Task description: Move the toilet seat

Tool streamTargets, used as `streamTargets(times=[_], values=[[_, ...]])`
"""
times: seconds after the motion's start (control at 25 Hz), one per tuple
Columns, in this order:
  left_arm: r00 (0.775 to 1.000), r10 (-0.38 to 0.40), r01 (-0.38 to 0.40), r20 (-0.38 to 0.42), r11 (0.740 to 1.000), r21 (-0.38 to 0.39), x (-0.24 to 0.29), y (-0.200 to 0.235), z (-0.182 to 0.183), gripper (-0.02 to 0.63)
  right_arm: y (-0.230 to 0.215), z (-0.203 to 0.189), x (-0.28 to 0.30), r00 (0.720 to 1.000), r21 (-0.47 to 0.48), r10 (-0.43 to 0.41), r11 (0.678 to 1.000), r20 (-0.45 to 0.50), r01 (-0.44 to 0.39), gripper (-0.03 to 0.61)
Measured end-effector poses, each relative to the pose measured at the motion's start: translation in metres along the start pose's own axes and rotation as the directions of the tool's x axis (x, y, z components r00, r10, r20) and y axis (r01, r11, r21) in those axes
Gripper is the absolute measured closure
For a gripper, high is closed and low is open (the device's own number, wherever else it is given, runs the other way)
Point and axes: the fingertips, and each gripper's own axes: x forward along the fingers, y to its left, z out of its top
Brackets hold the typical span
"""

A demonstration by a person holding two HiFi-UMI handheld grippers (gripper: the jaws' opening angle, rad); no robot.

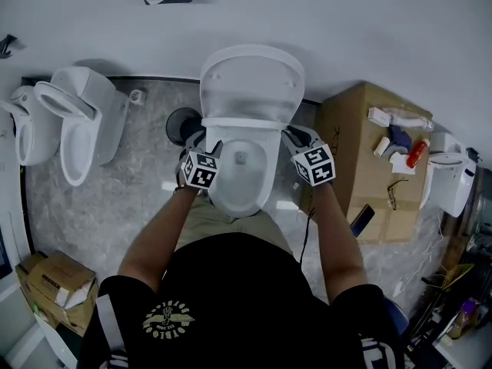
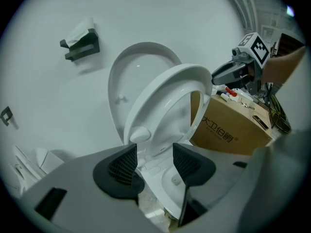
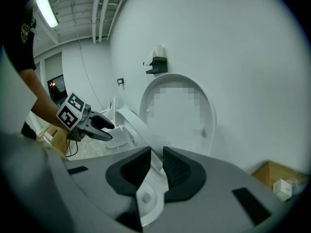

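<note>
A white toilet stands against the wall with its lid (image 1: 250,83) up. Its seat ring (image 2: 189,72) is lifted partway and leans over the bowl (image 1: 242,179). My right gripper (image 3: 156,166) is at the ring's right edge with the pads close together on the white rim, shut on it. From the left gripper view, the right gripper (image 2: 228,74) touches the raised rim. My left gripper (image 2: 154,164) is at the bowl's left side with its jaws wide open; the hinge end of the seat shows between them, untouched. In the head view the left gripper (image 1: 206,138) and right gripper (image 1: 290,135) flank the seat (image 1: 231,123).
A second toilet (image 1: 77,121) stands to the left. A round black bin (image 1: 183,123) sits between the two toilets. A cardboard box (image 1: 350,129) with small items on top is close on the right. A tissue holder (image 2: 80,42) hangs on the wall. More boxes (image 1: 58,287) lie at lower left.
</note>
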Motion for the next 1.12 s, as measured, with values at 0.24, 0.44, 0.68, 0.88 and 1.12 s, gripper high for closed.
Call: streamTargets(times=[0.24,0.44,0.68,0.88,1.12], values=[[0.999,-0.036,0.035,0.027,0.999,0.031,0.015,0.011,0.025,0.371,-0.021,0.017,0.015,1.000,0.011,-0.021,1.000,-0.004,0.021,0.488],[0.998,-0.051,0.049,0.028,0.997,0.055,0.030,0.023,0.045,0.371,-0.038,0.028,0.028,0.999,0.034,-0.040,0.999,-0.008,0.040,0.489],[0.998,-0.060,0.058,0.035,0.997,0.060,0.048,0.037,0.065,0.371,-0.061,0.043,0.046,0.998,0.065,-0.069,0.996,-0.001,0.068,0.492],[0.997,-0.067,0.065,0.040,0.997,0.049,0.060,0.043,0.075,0.371,-0.075,0.051,0.057,0.997,0.064,-0.071,0.995,-0.002,0.071,0.494],[0.996,-0.074,0.071,0.043,0.996,0.053,0.061,0.048,0.077,0.376,-0.075,0.051,0.058,0.997,0.069,-0.073,0.995,-0.015,0.074,0.492]])
